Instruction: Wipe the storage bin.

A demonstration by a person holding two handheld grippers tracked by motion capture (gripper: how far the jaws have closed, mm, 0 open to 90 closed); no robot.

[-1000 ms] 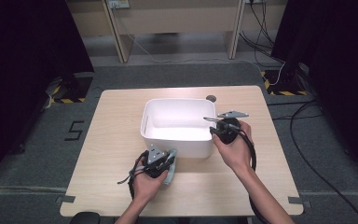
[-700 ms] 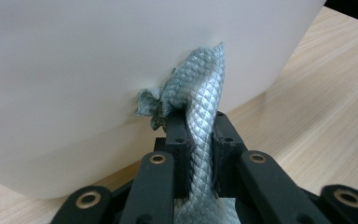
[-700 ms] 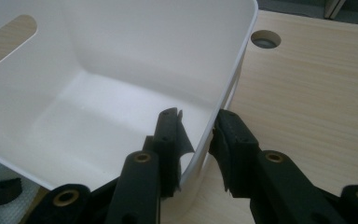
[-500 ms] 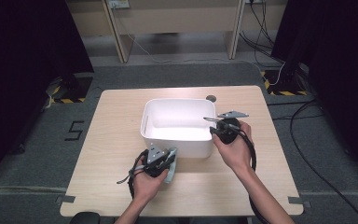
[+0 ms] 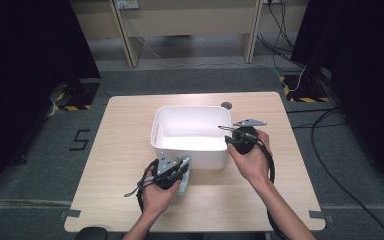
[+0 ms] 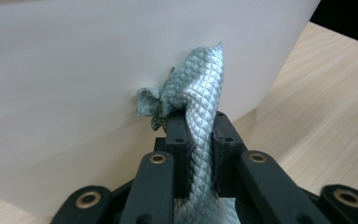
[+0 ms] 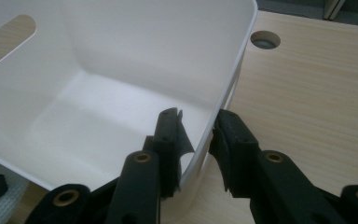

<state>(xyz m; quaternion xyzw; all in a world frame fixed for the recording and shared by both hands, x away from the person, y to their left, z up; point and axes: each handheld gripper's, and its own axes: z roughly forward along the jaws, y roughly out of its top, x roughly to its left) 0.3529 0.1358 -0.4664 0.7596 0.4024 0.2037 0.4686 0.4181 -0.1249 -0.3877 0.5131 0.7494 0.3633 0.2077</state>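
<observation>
The left tongs point(image 5: 181, 167), low over the desk point(image 5: 120, 150), clamped a grey-green cloth point(image 6: 193, 112) against the near outer wall of the white bin point(image 5: 190, 150), while the right tongs point(image 7: 198, 135) straddled the bin's right rim, whether gripping it could not be determined.

Black tongs point(image 7: 196, 140), brass rivets, trailing black cables

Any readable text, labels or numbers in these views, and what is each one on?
"5": dark numeral on the grey floor, left of the table.
No print shows on the white bin, the cloth or either gripper.
The wall socket plate is too small to read.
</observation>
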